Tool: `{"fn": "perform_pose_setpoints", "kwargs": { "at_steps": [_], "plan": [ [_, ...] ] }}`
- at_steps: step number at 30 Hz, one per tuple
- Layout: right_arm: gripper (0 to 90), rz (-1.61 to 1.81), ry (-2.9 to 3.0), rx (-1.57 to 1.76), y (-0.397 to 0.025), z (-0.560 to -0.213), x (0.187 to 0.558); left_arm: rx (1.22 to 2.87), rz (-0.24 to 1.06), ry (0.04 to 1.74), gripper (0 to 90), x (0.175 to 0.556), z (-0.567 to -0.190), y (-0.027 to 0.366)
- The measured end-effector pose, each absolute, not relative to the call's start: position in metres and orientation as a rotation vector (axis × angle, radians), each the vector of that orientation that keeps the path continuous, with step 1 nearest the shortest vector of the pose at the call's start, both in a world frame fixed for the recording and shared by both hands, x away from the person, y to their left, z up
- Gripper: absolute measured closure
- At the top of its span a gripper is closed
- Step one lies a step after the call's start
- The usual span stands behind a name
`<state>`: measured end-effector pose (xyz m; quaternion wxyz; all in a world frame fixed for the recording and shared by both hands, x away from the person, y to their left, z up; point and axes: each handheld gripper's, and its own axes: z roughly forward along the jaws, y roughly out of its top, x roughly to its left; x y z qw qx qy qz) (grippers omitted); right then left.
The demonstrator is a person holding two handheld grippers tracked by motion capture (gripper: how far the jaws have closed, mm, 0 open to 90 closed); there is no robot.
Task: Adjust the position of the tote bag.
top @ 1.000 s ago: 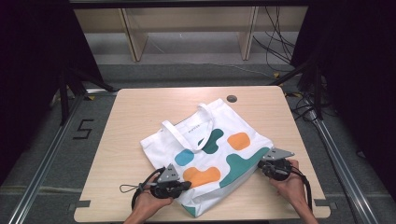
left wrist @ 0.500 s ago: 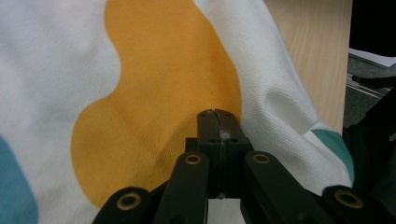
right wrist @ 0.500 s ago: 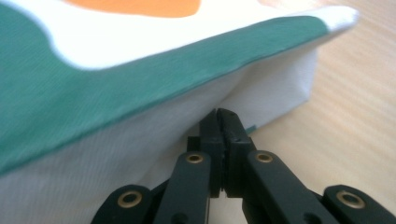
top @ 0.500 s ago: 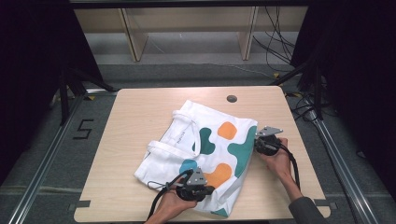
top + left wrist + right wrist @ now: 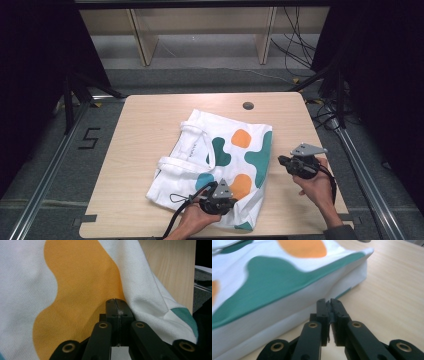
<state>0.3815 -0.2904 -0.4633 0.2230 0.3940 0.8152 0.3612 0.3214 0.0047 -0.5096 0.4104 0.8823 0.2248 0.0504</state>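
The tote bag (image 5: 220,165) is matt woven cloth, its weave coarse and pebbly in the left gripper view, with flat printed orange and teal patches (no sheen on either colour). The table (image 5: 145,125) is pale wood, smooth and satin, with fine straight grain. A small dark grommet (image 5: 248,105) sits at its 12 o'clock edge. The left gripper (image 5: 116,305) and right gripper (image 5: 327,304) have matt black plastic jaws with brass-coloured rivets.

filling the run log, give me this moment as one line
bag: flat on table, handles left | left gripper: shut, over orange patch | right gripper: shut, beside bag edge, on nothing
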Motion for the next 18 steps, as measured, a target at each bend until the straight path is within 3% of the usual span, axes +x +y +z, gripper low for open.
{"fn": "perform_pose_setpoints", "kwargs": {
  "at_steps": [9,10,11,18],
  "plan": [
    [85.7,0.975,2.238,1.138,-0.314,-0.466,0.343,2.284,0.119,0.536,89.3,0.339,-0.505,-0.042],
    [85.5,0.970,2.227,1.120,-0.317,-0.466,0.342,2.245,0.108,0.596,89.0,0.339,-0.506,-0.051],
    [85.3,0.977,2.213,1.156,-0.318,-0.467,0.338,2.306,0.128,0.536,88.9,0.344,-0.504,-0.054],
    [79.7,0.968,2.251,1.120,-0.318,-0.470,0.322,2.244,0.092,0.627,87.2,0.365,-0.506,-0.085]
  ]
}}
